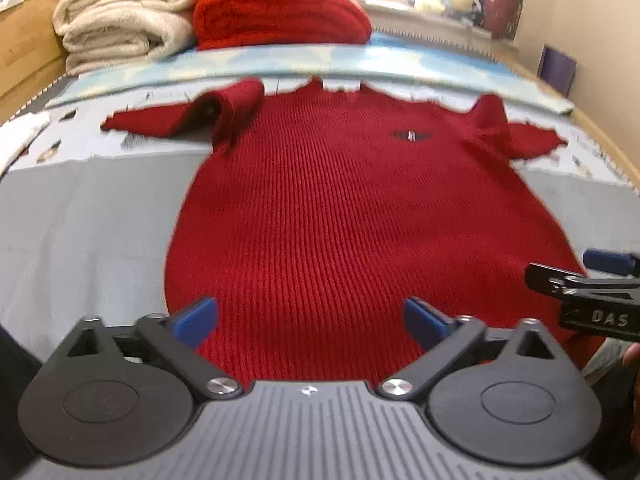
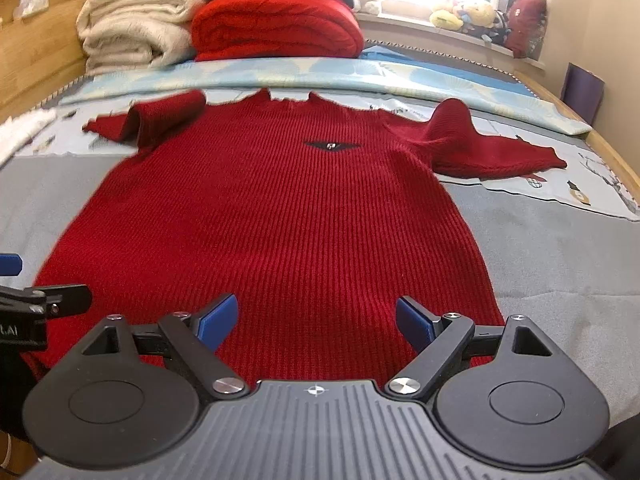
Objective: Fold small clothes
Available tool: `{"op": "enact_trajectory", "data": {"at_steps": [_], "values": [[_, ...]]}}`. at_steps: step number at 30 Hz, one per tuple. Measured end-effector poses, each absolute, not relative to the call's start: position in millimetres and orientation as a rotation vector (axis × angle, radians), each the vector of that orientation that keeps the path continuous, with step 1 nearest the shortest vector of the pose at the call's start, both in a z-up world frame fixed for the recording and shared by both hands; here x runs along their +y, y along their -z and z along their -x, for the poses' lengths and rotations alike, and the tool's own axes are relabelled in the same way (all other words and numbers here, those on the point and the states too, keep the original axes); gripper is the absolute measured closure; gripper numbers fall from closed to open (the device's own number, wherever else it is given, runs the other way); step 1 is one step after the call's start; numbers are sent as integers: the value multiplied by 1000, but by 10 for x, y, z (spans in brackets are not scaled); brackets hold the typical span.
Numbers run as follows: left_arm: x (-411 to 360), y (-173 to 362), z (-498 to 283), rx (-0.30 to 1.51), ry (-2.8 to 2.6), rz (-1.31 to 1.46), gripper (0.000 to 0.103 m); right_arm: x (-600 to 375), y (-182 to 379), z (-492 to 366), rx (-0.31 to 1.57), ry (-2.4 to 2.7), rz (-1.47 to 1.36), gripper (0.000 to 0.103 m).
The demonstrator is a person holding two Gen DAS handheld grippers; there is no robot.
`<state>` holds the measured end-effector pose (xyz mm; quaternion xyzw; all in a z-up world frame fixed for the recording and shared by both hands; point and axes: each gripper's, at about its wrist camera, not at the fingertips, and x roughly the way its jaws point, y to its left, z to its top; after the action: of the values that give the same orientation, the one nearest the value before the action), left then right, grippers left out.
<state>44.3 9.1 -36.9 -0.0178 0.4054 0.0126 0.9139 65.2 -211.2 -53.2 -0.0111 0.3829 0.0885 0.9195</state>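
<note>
A red ribbed knit sweater [image 1: 320,208] lies flat, front up, on the grey bed cover, hem toward me, collar away; it also shows in the right wrist view [image 2: 280,220]. Its left sleeve [image 1: 192,114] is bunched and folded over itself; its right sleeve [image 2: 492,152] lies crumpled outward. My left gripper [image 1: 310,318] is open and empty over the hem. My right gripper [image 2: 316,320] is open and empty over the hem, to the right of the left one. Each gripper's tip shows at the edge of the other's view.
A folded red blanket [image 2: 276,28] and rolled cream blankets [image 2: 136,28] are stacked at the bed's far end. A light blue patterned sheet [image 2: 360,76] lies past the collar. A wooden bed frame [image 2: 36,40] runs along the left, a windowsill with toys [image 2: 468,16] at back right.
</note>
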Motion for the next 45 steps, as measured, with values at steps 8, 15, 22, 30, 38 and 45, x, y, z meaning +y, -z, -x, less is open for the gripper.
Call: {"op": "enact_trajectory", "data": {"at_steps": [8,15,22,30,38,45], "values": [[783,-117,-995,698,39,-128,48,-2768,30,-995,583,-196,-30,30],[1554,260,-1469,867,18,140,58,-3319,535,-1424,770,-34,-66,35],[1739,729,-1796,1075,-12,224,58,-3305,996,-1703,959,1,-39,39],[1723,1032,-1885,1192,8,237,81,-3336,1204,-1761,1046,55,-18,62],[1691,485,-1708,876,103,221,96,-3422,1193,-1736,1030,79,-33,91],[1973,779,-1688,1060,-73,315,88,-3379,1196,-1715,1036,83,10,88]]}}
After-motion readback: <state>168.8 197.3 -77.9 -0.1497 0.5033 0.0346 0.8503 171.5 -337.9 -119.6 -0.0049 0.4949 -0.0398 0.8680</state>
